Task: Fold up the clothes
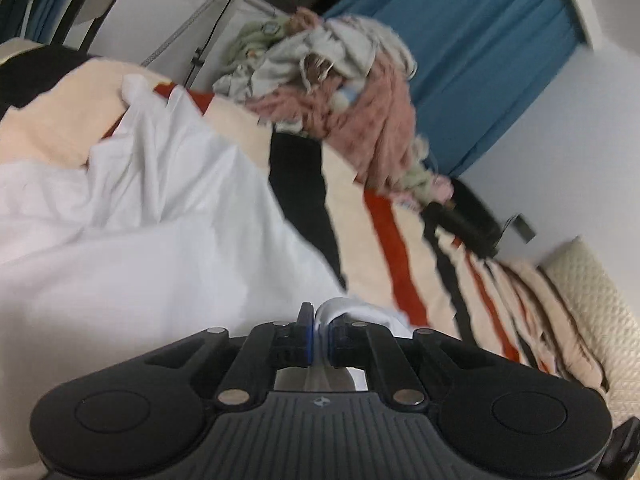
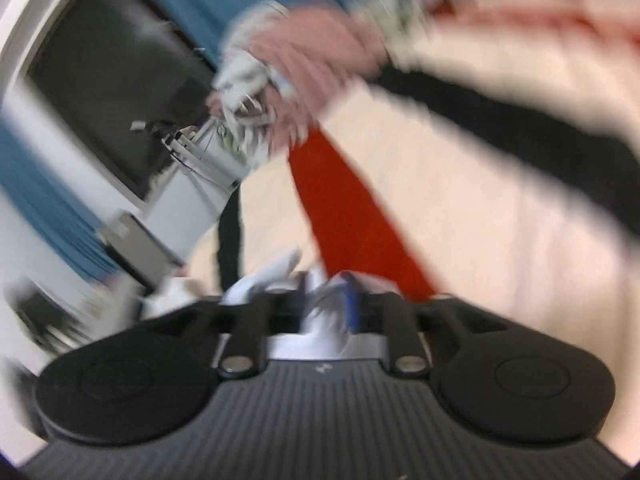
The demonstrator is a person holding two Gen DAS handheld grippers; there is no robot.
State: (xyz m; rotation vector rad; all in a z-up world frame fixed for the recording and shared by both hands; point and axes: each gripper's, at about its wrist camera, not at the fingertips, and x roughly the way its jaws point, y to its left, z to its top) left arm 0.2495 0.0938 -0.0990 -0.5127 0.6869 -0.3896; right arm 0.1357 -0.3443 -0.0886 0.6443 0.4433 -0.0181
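A white garment [image 1: 152, 208] lies spread and wrinkled over the left half of the bed in the left wrist view. My left gripper [image 1: 322, 332] is shut on a fold of its near edge. In the blurred right wrist view my right gripper [image 2: 326, 300] is shut on another bunch of the white garment [image 2: 264, 276], which trails to the left of the jaws. A pile of unfolded clothes [image 1: 352, 92], pink and grey-white, sits at the far side of the bed, and also shows in the right wrist view [image 2: 304, 64].
The bed carries a cream blanket with red and black stripes [image 1: 384, 240], also in the right wrist view [image 2: 460, 184]. A black object [image 1: 468, 224] lies on the blanket at the right. Blue curtains [image 1: 472, 40] and a white wall stand behind. A dark screen [image 2: 108, 80] is at the left.
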